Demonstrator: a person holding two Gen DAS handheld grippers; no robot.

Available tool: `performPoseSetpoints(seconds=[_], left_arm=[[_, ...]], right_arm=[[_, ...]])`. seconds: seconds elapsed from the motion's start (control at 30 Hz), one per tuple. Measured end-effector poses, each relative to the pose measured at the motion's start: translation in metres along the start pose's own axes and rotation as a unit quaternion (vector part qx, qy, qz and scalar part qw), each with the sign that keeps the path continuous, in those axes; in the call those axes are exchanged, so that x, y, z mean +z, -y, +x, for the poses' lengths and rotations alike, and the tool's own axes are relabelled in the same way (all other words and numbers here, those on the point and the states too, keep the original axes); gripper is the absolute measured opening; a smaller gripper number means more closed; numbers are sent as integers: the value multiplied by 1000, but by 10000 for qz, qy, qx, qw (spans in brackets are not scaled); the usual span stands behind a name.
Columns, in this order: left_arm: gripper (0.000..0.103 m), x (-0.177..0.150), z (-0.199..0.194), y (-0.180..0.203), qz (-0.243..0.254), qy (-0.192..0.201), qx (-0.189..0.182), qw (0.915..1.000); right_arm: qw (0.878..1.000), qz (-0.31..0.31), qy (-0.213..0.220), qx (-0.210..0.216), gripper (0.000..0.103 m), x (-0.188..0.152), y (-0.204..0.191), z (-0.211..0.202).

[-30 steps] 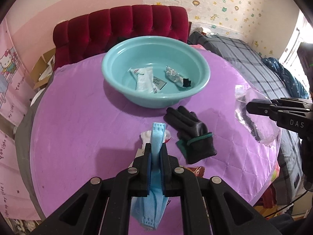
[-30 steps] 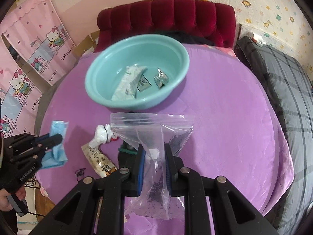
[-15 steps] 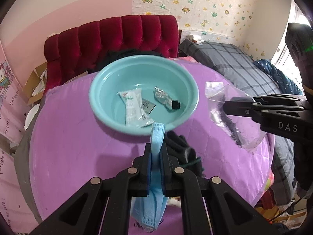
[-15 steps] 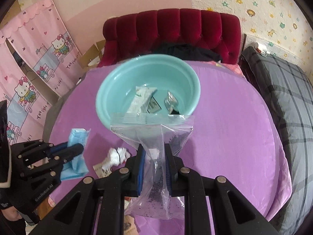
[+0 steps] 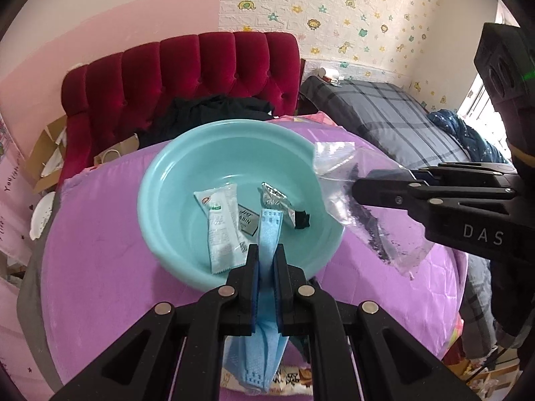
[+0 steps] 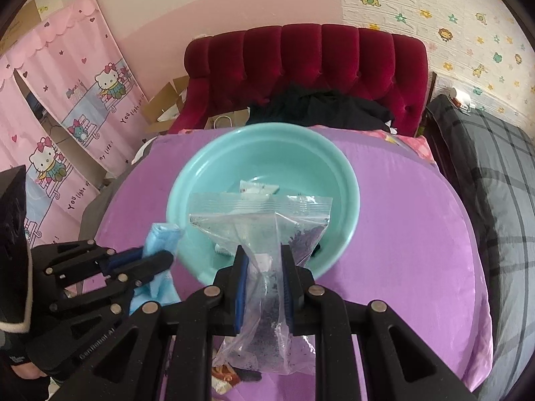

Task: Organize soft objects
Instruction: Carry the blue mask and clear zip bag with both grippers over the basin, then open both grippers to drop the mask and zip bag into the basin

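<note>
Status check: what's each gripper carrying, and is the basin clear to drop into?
Left gripper shut on blue face mask. Right gripper shut on clear zip bag. Teal basin holds three packets; nothing blocking.

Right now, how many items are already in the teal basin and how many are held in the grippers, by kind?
In the teal plastic basin:
White sachet packet: 1
Small dark flat sachet: 1
Crumpled silver wrapper with black end: 1
Held:
Light blue face mask, left gripper: 1
Clear zip bag, right gripper: 1
Total: 5
</note>
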State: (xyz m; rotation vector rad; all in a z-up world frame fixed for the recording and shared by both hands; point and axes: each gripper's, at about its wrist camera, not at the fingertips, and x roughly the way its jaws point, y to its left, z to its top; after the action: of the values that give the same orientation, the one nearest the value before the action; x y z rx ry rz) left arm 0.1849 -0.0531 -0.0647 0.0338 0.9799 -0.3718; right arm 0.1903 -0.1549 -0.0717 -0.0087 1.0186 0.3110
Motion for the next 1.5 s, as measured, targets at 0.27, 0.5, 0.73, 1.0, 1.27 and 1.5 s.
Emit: performPoseSetpoints(seconds=[0.27,0.5,0.73,1.0,1.27,1.5], left_arm=[[8,29,26,-11,122,88,144,9998],[8,50,62,-27,3,-70,95,9999],[8,62,97,-39,-140,-156,75,9998],[8,62,138,-46,-227,-380,96,9990],[8,64,159,-52,-363,-504,166,9979],[12,66,157,-49,-382,-435,216,9981]], right_arm=[[9999,77,-102,50,19,34,8,31],[9993,243,-201,183,19,61,19,69],[9972,574,-383,275,19,77,36,115],[9951,801,-524,265,19,78,53,156],[9945,772,-657,274,20,78,53,181],[9936,848,-664,341,21,79,56,187]])
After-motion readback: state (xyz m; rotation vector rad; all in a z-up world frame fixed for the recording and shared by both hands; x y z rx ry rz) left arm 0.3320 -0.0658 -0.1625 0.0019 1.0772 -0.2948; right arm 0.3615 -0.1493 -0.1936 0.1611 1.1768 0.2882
